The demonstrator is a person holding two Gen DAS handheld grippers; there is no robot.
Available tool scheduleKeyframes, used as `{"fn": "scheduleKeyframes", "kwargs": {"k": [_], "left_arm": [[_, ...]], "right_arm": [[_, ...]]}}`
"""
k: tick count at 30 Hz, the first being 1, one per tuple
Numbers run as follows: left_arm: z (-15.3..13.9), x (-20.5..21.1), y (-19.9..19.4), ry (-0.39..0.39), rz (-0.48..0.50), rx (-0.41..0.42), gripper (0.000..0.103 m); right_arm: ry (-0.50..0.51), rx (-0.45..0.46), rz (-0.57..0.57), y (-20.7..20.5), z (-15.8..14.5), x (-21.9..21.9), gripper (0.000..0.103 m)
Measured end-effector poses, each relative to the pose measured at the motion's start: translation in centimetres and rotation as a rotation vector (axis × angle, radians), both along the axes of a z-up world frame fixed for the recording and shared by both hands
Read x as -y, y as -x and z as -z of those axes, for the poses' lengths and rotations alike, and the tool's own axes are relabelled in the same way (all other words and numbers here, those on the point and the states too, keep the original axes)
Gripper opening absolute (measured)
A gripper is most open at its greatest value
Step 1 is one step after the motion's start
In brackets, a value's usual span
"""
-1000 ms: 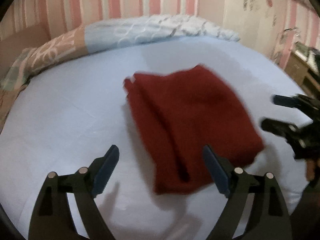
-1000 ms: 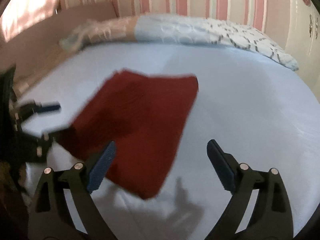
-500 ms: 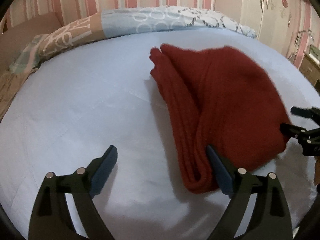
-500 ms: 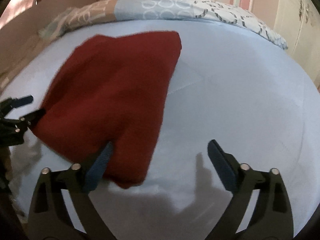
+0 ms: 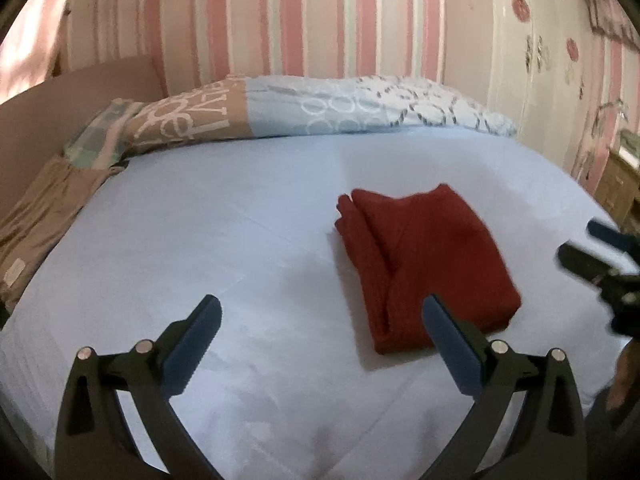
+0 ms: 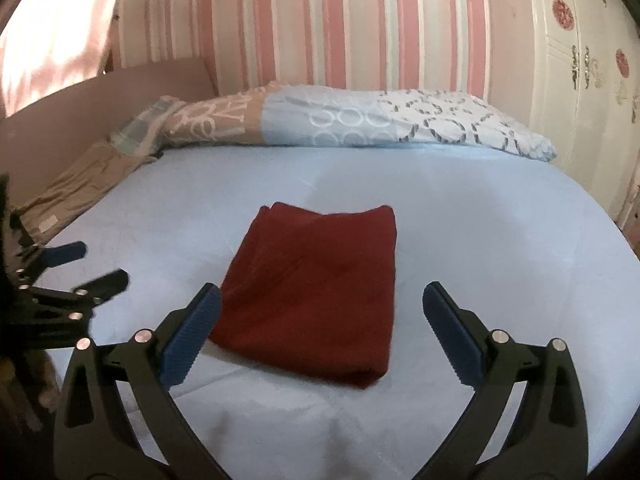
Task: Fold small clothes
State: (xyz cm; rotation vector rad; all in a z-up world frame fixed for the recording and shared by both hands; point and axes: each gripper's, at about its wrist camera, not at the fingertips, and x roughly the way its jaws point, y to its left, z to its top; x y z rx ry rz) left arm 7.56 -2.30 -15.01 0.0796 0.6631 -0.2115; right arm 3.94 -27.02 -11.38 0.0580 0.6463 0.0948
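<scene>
Red cloth lies folded on sheet. My left gripper and right gripper: jaws just opened wide, both empty.

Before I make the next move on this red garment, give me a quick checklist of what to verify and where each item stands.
1. Red garment lies folded flat on the bed sheet: ok.
2. Left gripper open, having just widened, nothing between its jaws: ok.
3. Right gripper open, just widened, off the cloth: ok.
4. Folded edges lined up: layers show offset at the far left corner in the left wrist view: not ok.
5. More clothes waiting to be folded: cannot tell.
</scene>
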Motion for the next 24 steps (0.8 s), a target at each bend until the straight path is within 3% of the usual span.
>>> {"fn": "scheduleKeyframes", "kwargs": {"k": [6, 12, 19, 24], "left_arm": [[-2.2, -1.8, 2.4, -0.024, -0.109, 0.017, 0.101], [-2.9, -1.1, 3.8, -0.106, -0.133, 0.019, 0.101], [-3.6, -0.9, 5.1, -0.079, -0.152, -0.006, 0.101], [-4.7, -0.5, 6.0, -0.107, -0.156, 0.042, 0.101]], "right_arm": [[-0.003, 0.008, 0.1, 1.7, -1.3, -1.6, 0.1], [0.007, 0.039, 0.181, 3.8, -2.5, -2.0, 0.1], [-0.015, 0.03, 0.195, 5.6, -3.0, -1.4, 0.1], [0.004, 0.039, 0.212, 5.7, -3.8, -1.5, 0.1]]}}
